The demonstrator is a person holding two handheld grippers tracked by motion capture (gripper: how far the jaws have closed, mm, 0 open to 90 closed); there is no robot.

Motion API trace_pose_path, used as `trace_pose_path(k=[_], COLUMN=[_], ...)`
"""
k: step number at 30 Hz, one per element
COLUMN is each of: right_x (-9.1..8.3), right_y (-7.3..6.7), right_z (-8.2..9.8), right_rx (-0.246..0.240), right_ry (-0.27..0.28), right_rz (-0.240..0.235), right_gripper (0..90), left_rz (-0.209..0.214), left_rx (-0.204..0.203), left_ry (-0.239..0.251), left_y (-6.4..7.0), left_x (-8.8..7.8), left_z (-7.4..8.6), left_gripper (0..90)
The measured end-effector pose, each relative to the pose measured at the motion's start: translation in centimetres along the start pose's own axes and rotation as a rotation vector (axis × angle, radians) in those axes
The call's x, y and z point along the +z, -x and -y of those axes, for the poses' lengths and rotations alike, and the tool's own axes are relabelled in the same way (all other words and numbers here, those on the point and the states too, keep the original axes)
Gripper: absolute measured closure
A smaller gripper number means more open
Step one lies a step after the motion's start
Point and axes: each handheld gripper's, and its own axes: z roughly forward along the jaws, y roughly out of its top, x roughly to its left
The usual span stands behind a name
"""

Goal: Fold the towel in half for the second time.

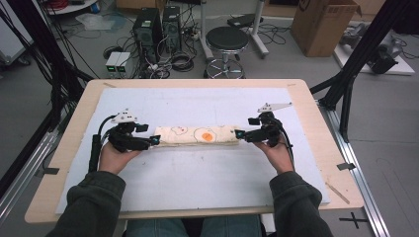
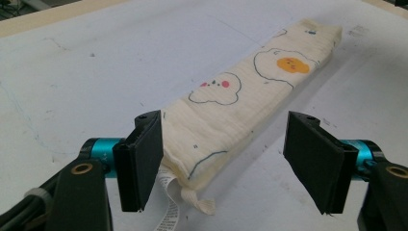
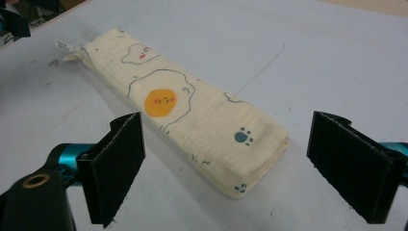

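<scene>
on white mat (image 1: 197, 173): folded cream cloth w/ egg print (image 1: 197, 135)
l gripper (image 1: 154, 140) & r gripper (image 1: 239, 133) at its ends, both jaws wide, holding nothing.

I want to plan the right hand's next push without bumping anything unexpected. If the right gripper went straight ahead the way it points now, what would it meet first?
Probably the near end of the folded cloth: it lies on the white mat just ahead of the open right gripper, roughly between its jaws.
</scene>
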Motion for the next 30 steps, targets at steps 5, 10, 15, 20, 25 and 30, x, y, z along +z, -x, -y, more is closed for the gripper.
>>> trace_pose_path(k=[5, 10, 15, 20, 25, 30], right_x=[-0.4, -0.6, -0.8, -1.0, -1.4, -1.8], right_y=[-0.5, -0.8, -1.0, -1.1, -1.2, -1.3], right_z=[0.0, 0.3, 1.3, 1.9, 2.4, 3.0], right_rx=[-0.019, -0.018, -0.008, -0.013, -0.018, -0.015], right_ry=[0.010, 0.019, 0.026, 0.022, 0.026, 0.026], right_rz=[-0.003, -0.002, -0.006, 0.003, 0.008, 0.012], right_gripper=[12.3, 12.3, 12.2, 12.1, 12.1, 12.1], left_rz=[0.002, -0.003, -0.006, -0.013, -0.017, -0.024], left_rx=[0.012, 0.007, 0.001, -0.003, -0.009, -0.007], left_ry=[-0.002, 0.000, 0.020, 0.025, 0.024, 0.027], left_y=[0.3, 0.4, 0.7, 0.8, 1.0, 1.2], left_x=[-0.4, -1.1, -1.7, -2.2, -2.6, -3.0], left_z=[0.7, 1.3, 1.8, 2.3, 2.9, 3.4], left_gripper=[30.1, 29.8, 29.7, 28.3, 27.8, 27.4])
